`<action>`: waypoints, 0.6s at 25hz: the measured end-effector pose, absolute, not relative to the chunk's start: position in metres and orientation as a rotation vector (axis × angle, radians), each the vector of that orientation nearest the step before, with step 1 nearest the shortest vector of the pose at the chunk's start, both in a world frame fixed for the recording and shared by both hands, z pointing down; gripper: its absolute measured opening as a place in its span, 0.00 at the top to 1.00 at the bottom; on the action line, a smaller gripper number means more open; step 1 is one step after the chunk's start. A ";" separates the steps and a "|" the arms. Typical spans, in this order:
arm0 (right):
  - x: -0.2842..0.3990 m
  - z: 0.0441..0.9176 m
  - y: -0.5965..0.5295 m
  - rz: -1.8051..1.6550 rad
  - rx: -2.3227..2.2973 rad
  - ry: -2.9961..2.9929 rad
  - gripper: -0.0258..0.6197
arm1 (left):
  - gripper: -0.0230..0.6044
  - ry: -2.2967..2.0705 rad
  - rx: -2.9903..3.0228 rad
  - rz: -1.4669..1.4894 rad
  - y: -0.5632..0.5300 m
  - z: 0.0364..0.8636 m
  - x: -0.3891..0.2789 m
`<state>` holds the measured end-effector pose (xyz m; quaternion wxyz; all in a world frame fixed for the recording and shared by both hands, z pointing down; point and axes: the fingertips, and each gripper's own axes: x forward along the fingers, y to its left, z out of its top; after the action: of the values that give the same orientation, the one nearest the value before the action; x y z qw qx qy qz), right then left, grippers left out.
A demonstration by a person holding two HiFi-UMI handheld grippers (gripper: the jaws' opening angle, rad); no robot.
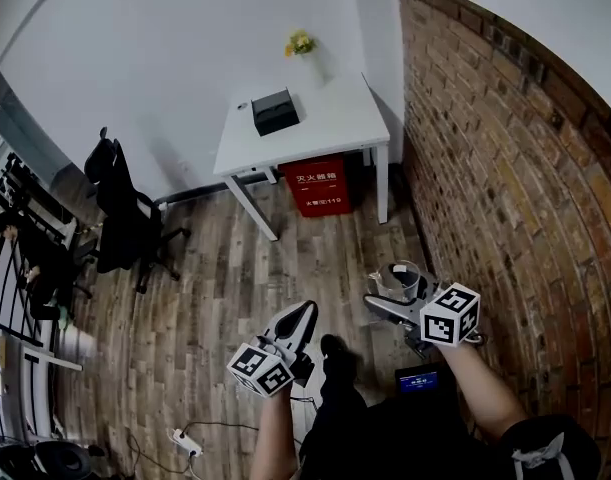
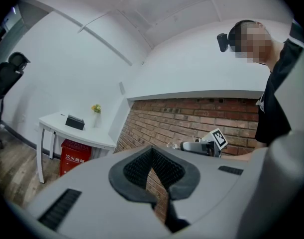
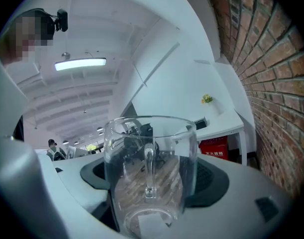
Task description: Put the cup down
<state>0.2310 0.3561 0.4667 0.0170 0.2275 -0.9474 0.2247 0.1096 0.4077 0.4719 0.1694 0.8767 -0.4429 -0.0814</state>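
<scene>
A: Is there any writing you can read?

B: Only on the red box (image 1: 320,186) standing under the white worktop (image 1: 330,133). It has two lines of white Chinese characters, and the lower line seems to end in 119. The black box (image 1: 275,111) on the worktop shows no lettering I can make out. The marker cubes (image 1: 451,315) carry black-and-white square patterns and no words.

A: How are the arms held?

B: Both bare forearms (image 1: 480,383) reach forward from the person's body toward the worktop but stop well short of it, over the plank floor (image 1: 215,288). The right gripper (image 1: 390,303) is on the side of the brick wall (image 1: 505,168), which runs along the worktop's right end. The left gripper (image 1: 303,320) is beside it, farther from that wall, and points up toward the worktop.

A: What about the fingers?

B: The left gripper's ribbed fingers (image 2: 137,169) are pressed together with nothing between them. The right gripper's fingers (image 3: 214,179) are clamped on a clear glass mug (image 3: 151,173), one on each side.

A: Where is the mug?

B: It is in the air, upright, with its handle turned back toward the right gripper's camera. It is nowhere near the worktop's surface. The yellow flowers (image 1: 301,44) stand at the worktop's far edge.
</scene>
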 end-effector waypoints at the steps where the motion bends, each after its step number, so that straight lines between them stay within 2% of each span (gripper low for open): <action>1: 0.227 0.470 0.345 0.700 0.717 -2.940 0.33 | 0.95 -1.252 2.492 -0.233 0.395 0.476 0.104; 15: 0.109 0.445 0.116 0.746 0.899 -2.983 0.33 | 0.95 -1.148 2.550 -0.204 0.154 0.464 -0.039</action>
<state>0.1091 0.1157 0.4453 -0.0310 0.2806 -0.9307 0.2327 -0.0391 0.1543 0.4636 0.1679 0.8966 -0.4034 -0.0717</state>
